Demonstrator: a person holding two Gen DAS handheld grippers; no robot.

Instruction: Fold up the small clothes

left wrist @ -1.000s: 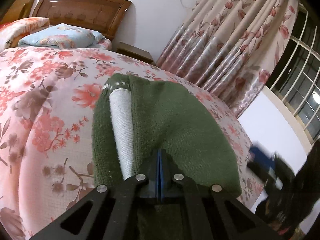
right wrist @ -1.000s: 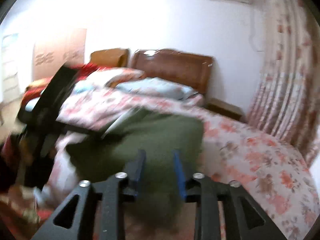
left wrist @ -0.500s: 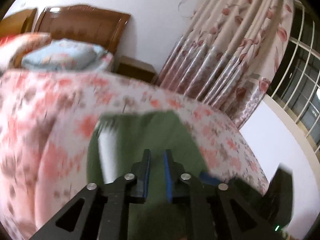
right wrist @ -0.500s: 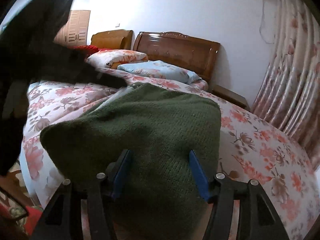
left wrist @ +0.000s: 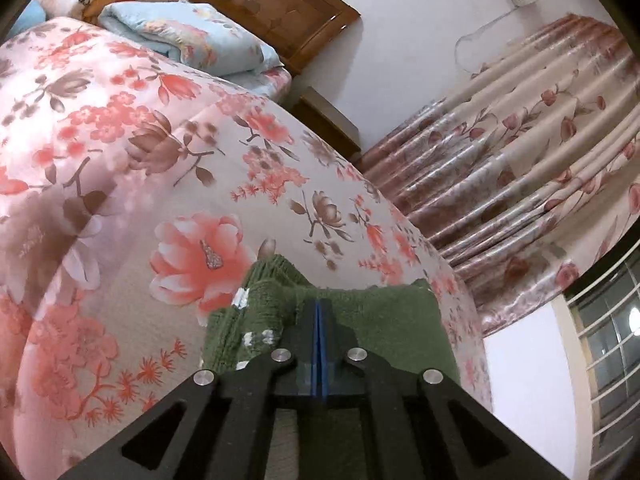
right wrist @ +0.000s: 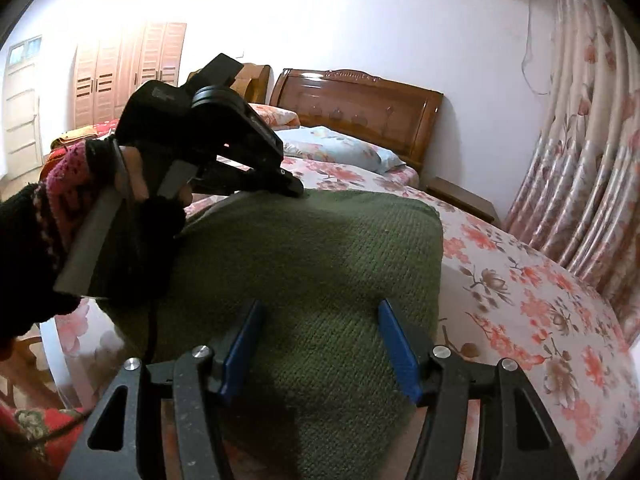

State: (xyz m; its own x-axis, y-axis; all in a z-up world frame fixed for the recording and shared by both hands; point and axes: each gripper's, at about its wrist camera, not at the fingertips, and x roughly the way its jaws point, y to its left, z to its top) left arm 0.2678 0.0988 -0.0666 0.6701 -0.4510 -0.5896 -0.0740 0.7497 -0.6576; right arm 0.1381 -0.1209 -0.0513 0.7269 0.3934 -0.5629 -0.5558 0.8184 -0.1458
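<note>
A dark green knitted garment (right wrist: 312, 256) lies folded on the floral bedspread (right wrist: 532, 288). In the left wrist view the garment (left wrist: 380, 312) lies right under my left gripper (left wrist: 317, 308), whose blue pads are pressed together at the far edge of the knit; whether cloth lies between them is hidden. The right wrist view shows the left gripper (right wrist: 294, 191) with its tips on the garment's far edge. My right gripper (right wrist: 320, 320) is open wide, its blue pads (right wrist: 244, 344) over the near part of the garment, holding nothing.
The bedspread (left wrist: 120, 184) covers a bed with a wooden headboard (right wrist: 360, 100) and folded pillows and quilts (left wrist: 188, 36). A bedside table (right wrist: 464, 200) stands by the floral curtain (right wrist: 580, 160). A wardrobe (right wrist: 132, 76) stands at the far left.
My left gripper opened briefly, moved forward to the garment's far edge and shut there. My right gripper opened wider and stays over the near part of the garment.
</note>
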